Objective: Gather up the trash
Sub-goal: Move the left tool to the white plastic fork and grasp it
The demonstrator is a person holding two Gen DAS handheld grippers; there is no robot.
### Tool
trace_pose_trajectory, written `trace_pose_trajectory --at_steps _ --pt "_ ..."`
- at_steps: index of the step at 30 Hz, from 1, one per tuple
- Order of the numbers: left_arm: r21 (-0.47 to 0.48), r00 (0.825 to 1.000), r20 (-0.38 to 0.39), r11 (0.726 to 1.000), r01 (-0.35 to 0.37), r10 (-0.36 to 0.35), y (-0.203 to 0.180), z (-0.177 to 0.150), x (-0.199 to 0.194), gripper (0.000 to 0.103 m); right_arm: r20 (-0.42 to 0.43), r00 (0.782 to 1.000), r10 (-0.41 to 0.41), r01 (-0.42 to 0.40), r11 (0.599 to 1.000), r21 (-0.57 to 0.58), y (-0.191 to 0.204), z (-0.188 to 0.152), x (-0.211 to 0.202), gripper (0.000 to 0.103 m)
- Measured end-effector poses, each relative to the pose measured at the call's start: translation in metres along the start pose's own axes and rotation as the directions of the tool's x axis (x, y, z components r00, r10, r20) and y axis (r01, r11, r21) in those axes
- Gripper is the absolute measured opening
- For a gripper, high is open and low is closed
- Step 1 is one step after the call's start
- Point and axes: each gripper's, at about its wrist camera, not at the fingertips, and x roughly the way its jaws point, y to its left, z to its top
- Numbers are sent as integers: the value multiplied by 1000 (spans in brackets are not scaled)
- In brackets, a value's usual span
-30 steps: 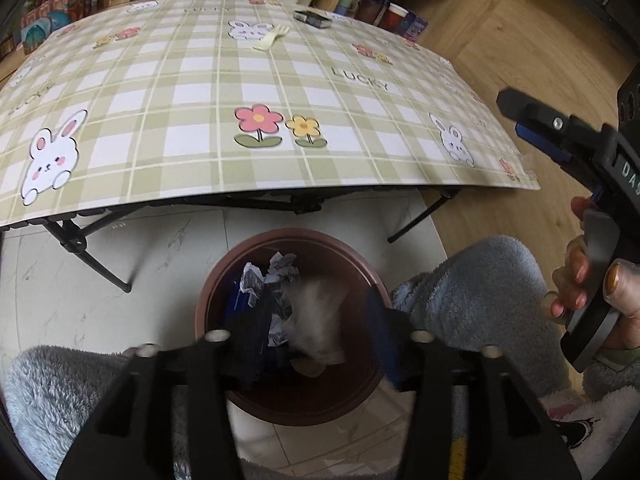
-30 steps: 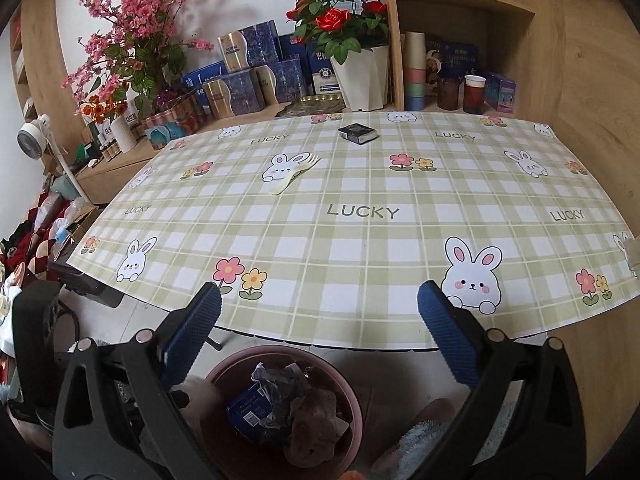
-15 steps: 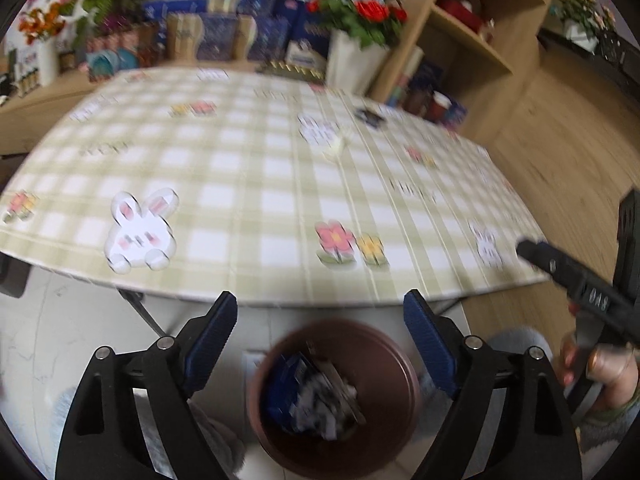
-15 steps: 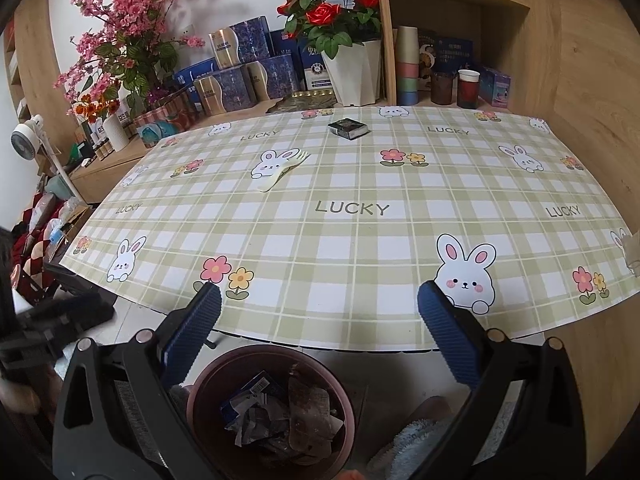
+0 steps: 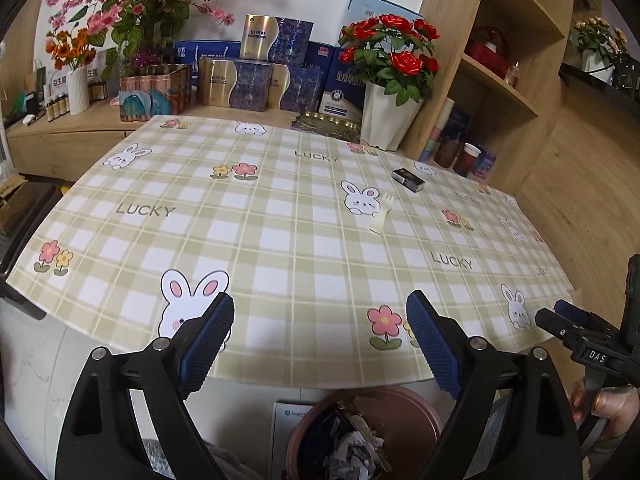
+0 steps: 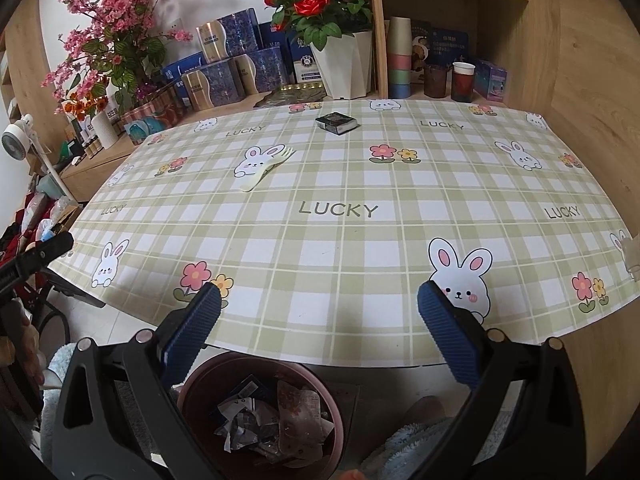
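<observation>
So, left gripper [image 5: 320, 340]: your jaws just opened wide, nothing between them now
right gripper [image 6: 320, 332]: open, empty
bin [image 5: 400, 396]: got the scrap
fork [image 5: 382, 214]: waiting on the table, with the small box [image 5: 408, 179]

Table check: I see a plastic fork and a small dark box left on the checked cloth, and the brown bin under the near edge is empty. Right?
Not quite. The fork and the small dark box do lie on the checked cloth, but the brown bin under the near edge is not empty: the right wrist view shows crumpled wrappers and paper inside it.
</observation>
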Motion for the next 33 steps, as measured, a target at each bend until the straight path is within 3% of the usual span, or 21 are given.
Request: trace_pose_trajectory --at_steps 13,22,26,30,33 --pt "97 998 -55 995 33 -28 -19 23 55 86 -30 999 -33 33 999 20 -26 21 42 97" --pt "171 988 -129 979 109 -87 -51 57 134 85 -25 999 -45 45 999 17 -45 52 74 97" --pt "252 980 -164 956 147 -108 -74 72 175 60 -29 999 -42 42 999 12 -49 63 87 97" --pt "286 971 -206 941 179 -122 -91 90 221 49 -45 998 -32 33 999 21 -55 73 103 97" --pt "322 966 -243 932 169 -91 -102 93 250 43 -52 998 -33 35 999 22 -58 80 113 97"
